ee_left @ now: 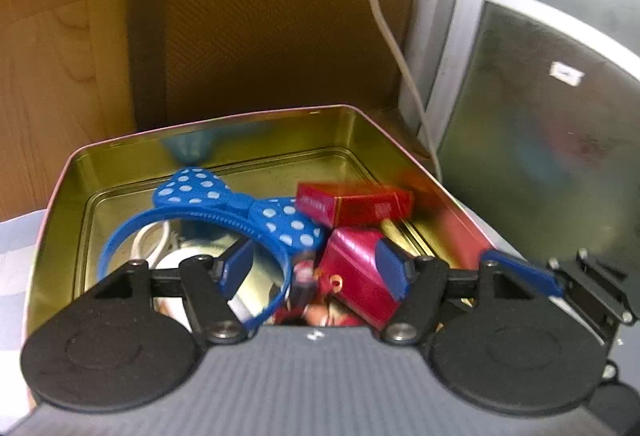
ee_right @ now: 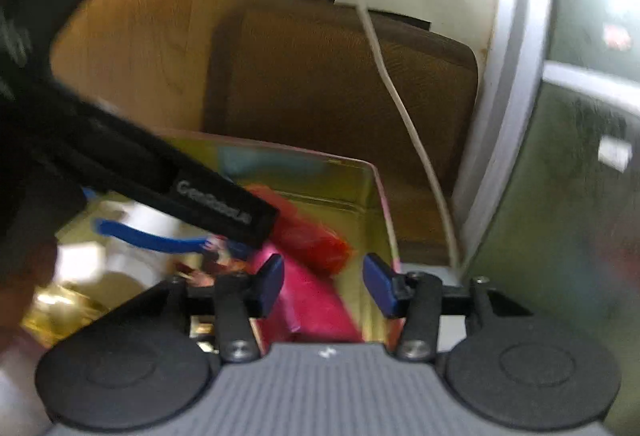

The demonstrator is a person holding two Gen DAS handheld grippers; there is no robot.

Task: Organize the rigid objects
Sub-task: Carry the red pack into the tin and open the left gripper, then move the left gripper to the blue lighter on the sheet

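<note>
**Tin Part-Filled; Both Grippers Empty Above It**

Left wrist view: Found the gold tin point(ee_left: 120, 160) open on a pale cloth, holding a blue polka-dot headband point(ee_left: 224, 204), a red box point(ee_left: 352, 204), a magenta box point(ee_left: 356, 268) and white items beneath, not identifiable. Noted headband lying with its band arching from the left wall toward the near edge, bow uppermost at the far side. Noted red box with long axis running left to right, tilted, resting on the magenta box. Observed left gripper point(ee_left: 316, 268) spread, nothing pinched, hovering over the near contents. Seen at right edge: one blue finger of the right gripper point(ee_left: 520, 272).

Right wrist view: Heavily blurred. Observed right gripper point(ee_right: 324, 284) spread and empty above the tin's right wall point(ee_right: 380, 216), magenta box point(ee_right: 312, 300) below. Noted left gripper's black body point(ee_right: 180, 176) crossing from the left.

Judged: several items already stowed, loosely piled; no loose items outside the tin visible in either view, so remaining work could not be determined.
</note>
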